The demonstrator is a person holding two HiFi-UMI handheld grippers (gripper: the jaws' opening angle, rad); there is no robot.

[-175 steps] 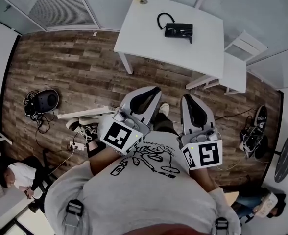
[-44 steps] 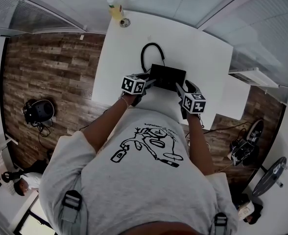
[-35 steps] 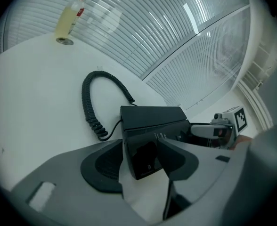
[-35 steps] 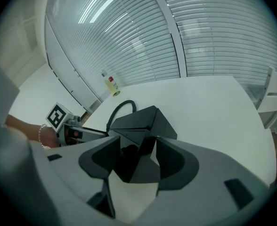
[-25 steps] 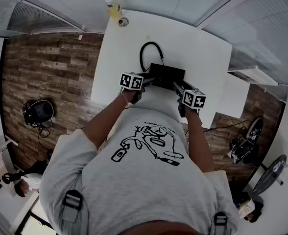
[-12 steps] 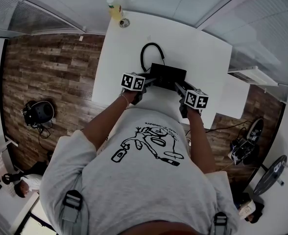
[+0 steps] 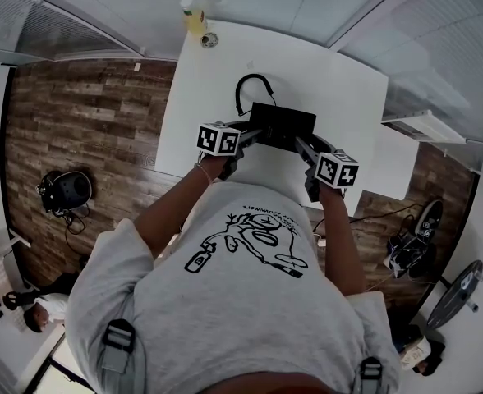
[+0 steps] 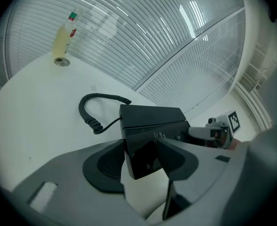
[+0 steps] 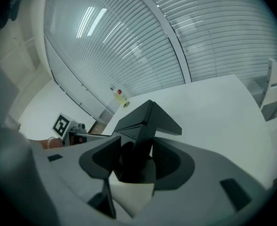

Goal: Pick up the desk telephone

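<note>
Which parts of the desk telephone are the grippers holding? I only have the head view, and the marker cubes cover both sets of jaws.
Observer: The left gripper view shows the left gripper with its jaws closed on the near corner of the desk telephone, one jaw against each side of that corner.
Operator: And the right one, is it gripping or only resting against the phone?
Observer: Gripping. In the right gripper view the right gripper has both jaws pressed onto the black body at the phone's opposite end, with nothing else between them.
</note>
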